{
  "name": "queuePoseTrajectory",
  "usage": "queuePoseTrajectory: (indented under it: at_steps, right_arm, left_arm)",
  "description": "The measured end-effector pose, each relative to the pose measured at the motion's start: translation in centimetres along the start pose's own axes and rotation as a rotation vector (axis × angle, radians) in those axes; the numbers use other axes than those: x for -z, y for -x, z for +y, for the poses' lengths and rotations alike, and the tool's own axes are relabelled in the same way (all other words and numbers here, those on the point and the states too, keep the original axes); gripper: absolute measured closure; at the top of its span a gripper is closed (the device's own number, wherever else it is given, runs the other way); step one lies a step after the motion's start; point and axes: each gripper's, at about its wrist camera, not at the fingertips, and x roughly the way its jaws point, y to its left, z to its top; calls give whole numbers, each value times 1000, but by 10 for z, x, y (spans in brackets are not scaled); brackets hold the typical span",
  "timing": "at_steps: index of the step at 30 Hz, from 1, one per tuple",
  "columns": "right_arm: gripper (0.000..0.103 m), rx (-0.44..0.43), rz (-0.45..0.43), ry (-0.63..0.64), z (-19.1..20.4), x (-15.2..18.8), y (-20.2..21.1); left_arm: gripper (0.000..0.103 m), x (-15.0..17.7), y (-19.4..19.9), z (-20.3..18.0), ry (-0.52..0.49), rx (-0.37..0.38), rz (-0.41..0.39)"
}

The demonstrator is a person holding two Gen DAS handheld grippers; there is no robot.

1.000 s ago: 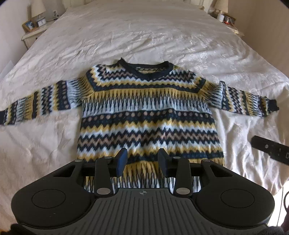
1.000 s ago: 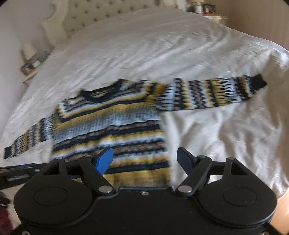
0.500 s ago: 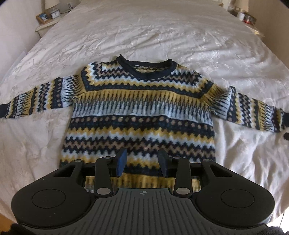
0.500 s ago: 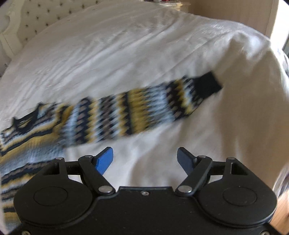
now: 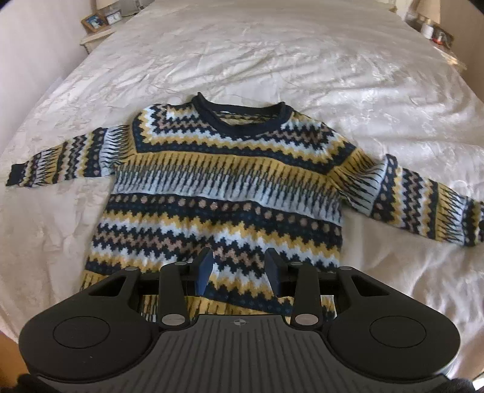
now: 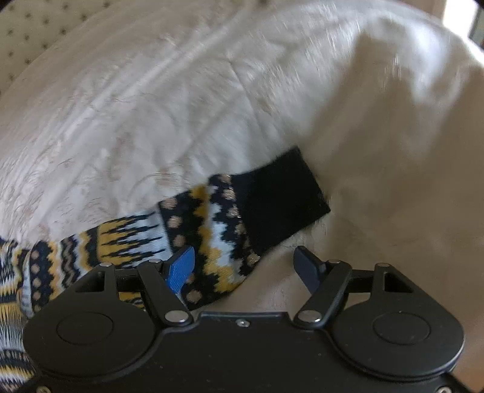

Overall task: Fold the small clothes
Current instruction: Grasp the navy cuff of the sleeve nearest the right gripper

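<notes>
Right wrist view: sleeve cuff (image 6: 279, 199) now closer.

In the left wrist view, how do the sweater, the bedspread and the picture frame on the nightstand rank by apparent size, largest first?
1. Bedspread.
2. Sweater.
3. Picture frame, though it is farthest away, so it looks smaller than it is.
</notes>
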Motion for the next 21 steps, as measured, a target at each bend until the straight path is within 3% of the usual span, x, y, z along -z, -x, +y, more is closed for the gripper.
queuePoseTrajectory:
  at_steps: [4,7,8,9,11,17,21]
  right_arm:
    - [35,-35,19,-107,-14,3,-14]
    - [65,-100,0,-181,-26,6,-16]
    - [90,-144,-6,-206,-31,8,-16]
    - [90,-197,-10,-238,-36,8,-15]
    - [90,-203,-35,-261,-38,10,-6]
    - [90,-211,-156,-148,-15,5,47]
    - [90,-221,-246,-55,24,-4,96]
  left_arm:
    - [66,-3,1,2,8,-31,-4]
    - [66,-4,-2,4,11,-35,5]
    - [66,-3,-3,5,10,-33,7]
    - [66,-3,-4,6,8,-31,8]
    - [66,-2,-5,8,3,-20,7]
    - [66,-5,-8,25,-17,24,-10]
    - [66,-9,-16,48,-24,67,-21]
